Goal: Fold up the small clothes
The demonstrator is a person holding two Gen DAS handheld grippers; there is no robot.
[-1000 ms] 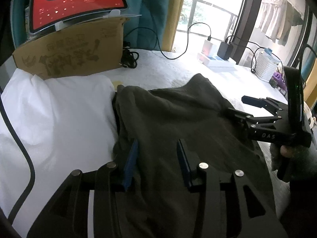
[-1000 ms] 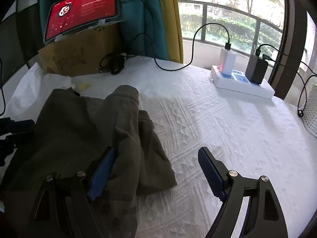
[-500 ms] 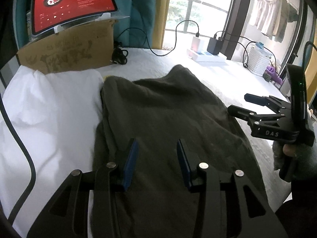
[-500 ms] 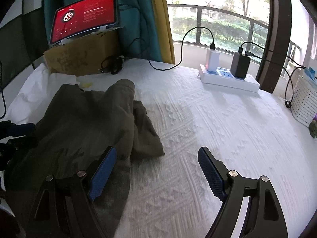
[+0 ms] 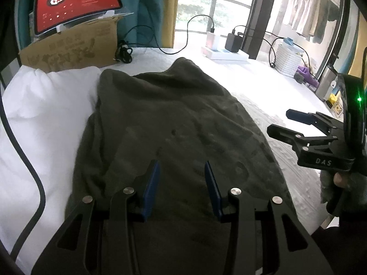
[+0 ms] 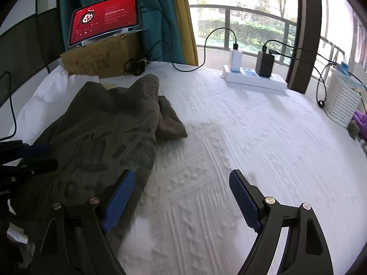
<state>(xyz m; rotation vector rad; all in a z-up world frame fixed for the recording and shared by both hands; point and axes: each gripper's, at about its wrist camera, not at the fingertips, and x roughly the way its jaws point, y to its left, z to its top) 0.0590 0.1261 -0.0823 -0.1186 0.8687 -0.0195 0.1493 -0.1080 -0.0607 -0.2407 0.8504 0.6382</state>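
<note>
Both hand-held grippers drawn back, olive garment [image 5: 174, 123] lying ahead, ungripped

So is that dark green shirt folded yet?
Only partly. The shirt lies mostly spread on the bed, one sleeve tucked beneath its edge.

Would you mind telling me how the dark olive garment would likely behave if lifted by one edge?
The olive garment looks floppy: it drapes in soft folds. Probably light, since it rumples. Its sleeve would likely dangle.

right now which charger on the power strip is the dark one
The right-hand charger on the white power strip is dark; the one to its left is white.
</note>
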